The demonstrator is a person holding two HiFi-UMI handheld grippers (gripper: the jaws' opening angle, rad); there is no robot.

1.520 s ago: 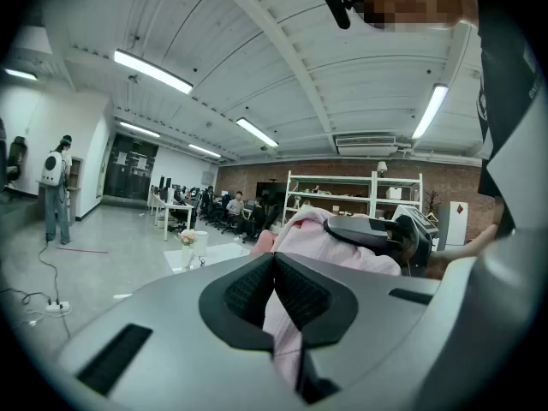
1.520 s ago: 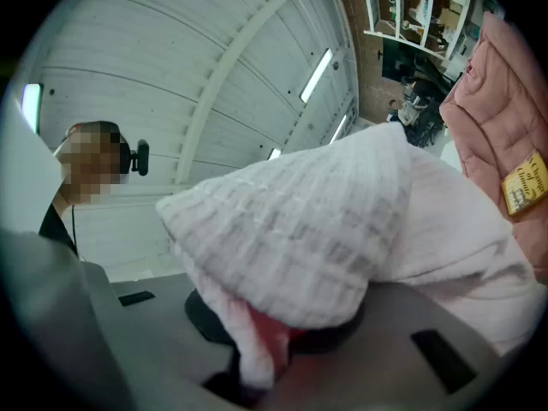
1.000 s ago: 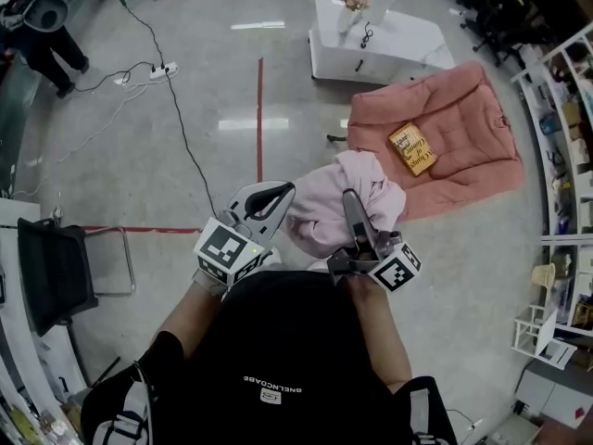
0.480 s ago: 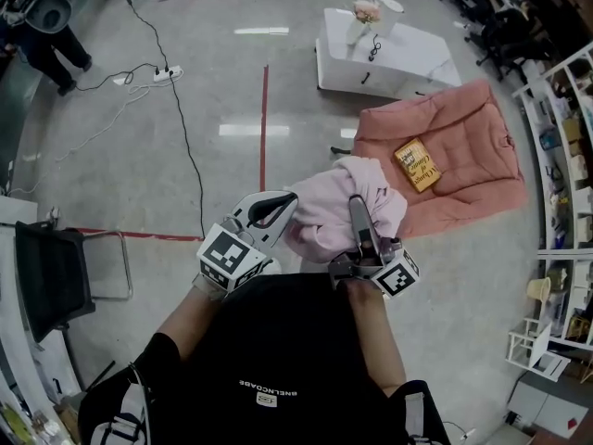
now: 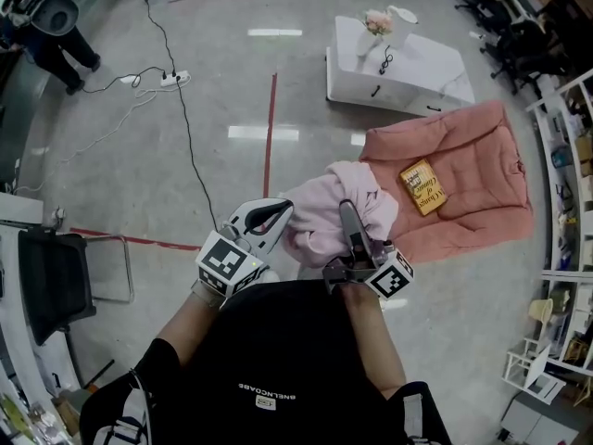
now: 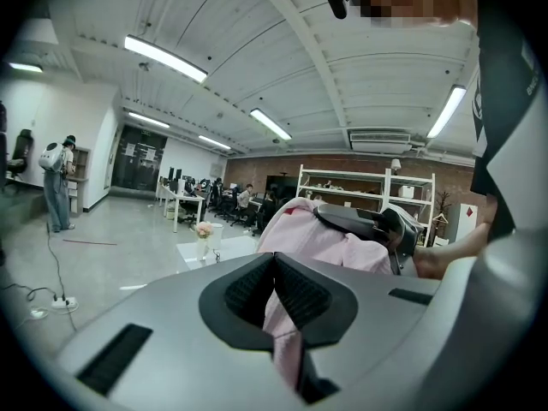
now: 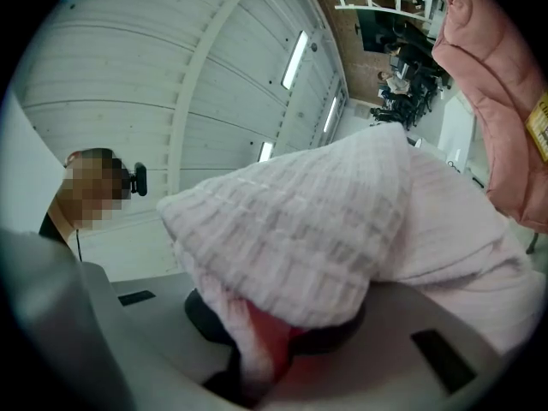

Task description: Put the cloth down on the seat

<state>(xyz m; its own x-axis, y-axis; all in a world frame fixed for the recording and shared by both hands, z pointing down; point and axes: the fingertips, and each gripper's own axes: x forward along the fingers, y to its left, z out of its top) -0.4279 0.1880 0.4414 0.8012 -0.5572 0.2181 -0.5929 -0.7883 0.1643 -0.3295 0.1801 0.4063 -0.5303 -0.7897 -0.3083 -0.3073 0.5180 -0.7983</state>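
A pale pink cloth (image 5: 335, 209) hangs bunched between both grippers in front of the person's chest. My left gripper (image 5: 274, 217) is shut on a fold of the cloth (image 6: 285, 333), which runs down between its jaws. My right gripper (image 5: 348, 217) is shut on the cloth (image 7: 301, 219) too, and the fabric drapes over its jaws and hides them. The seat (image 5: 471, 170), a salmon padded chair, lies ahead and to the right of the cloth. A yellow book (image 5: 423, 186) rests on its cushion. The seat (image 7: 492, 101) also shows at the right edge of the right gripper view.
A low white table (image 5: 408, 74) with a vase of flowers (image 5: 373, 28) stands beyond the seat. A black cable (image 5: 182, 109) and a power strip (image 5: 173, 79) lie on the floor at left. A black chair (image 5: 56, 272) stands at far left, shelves (image 5: 565, 109) at right.
The seat and white table have slid lower and nearer in the head view as the person steps towards them. Both grippers keep the same hold on the cloth.
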